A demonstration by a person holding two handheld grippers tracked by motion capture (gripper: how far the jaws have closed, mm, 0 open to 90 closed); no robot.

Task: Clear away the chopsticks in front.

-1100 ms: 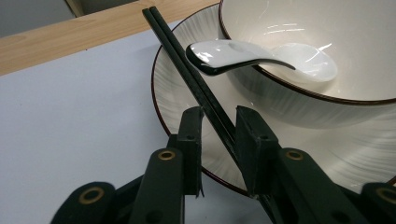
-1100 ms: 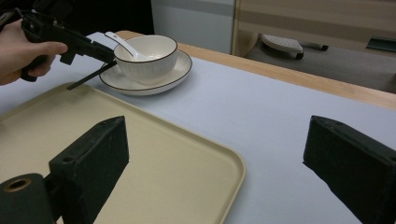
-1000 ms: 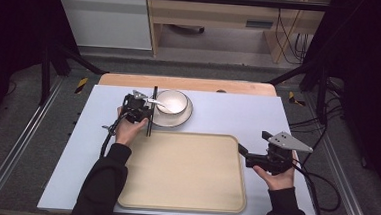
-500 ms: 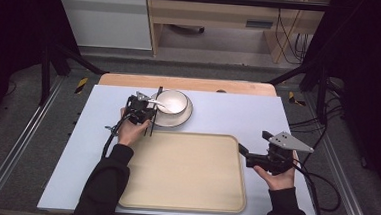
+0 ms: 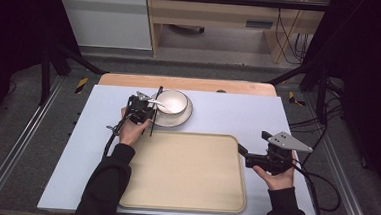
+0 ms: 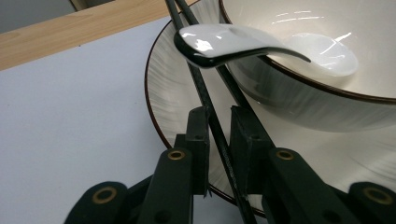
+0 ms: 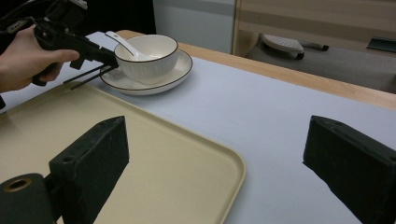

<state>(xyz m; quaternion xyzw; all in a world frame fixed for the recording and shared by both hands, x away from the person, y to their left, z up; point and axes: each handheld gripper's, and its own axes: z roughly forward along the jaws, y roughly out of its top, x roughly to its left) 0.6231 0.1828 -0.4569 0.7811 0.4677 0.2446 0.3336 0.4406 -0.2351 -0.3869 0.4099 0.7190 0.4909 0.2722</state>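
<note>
Chopsticks [image 6: 219, 135] pinched by left hand-held gripper [image 6: 217, 140] at plate [image 6: 163, 102] rim; right hand-held gripper [image 7: 215, 154] spread.

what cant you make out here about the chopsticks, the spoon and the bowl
- Pair of thin black chopsticks: left gripper view, far ends cut off by the top edge, near ends hidden behind the left claw.
- White ceramic spoon: left gripper view, whether its handle touches the chopsticks is unclear.
- White dark-rimmed ceramic bowl: high view, too small to tell if it holds anything besides the spoon.
</note>
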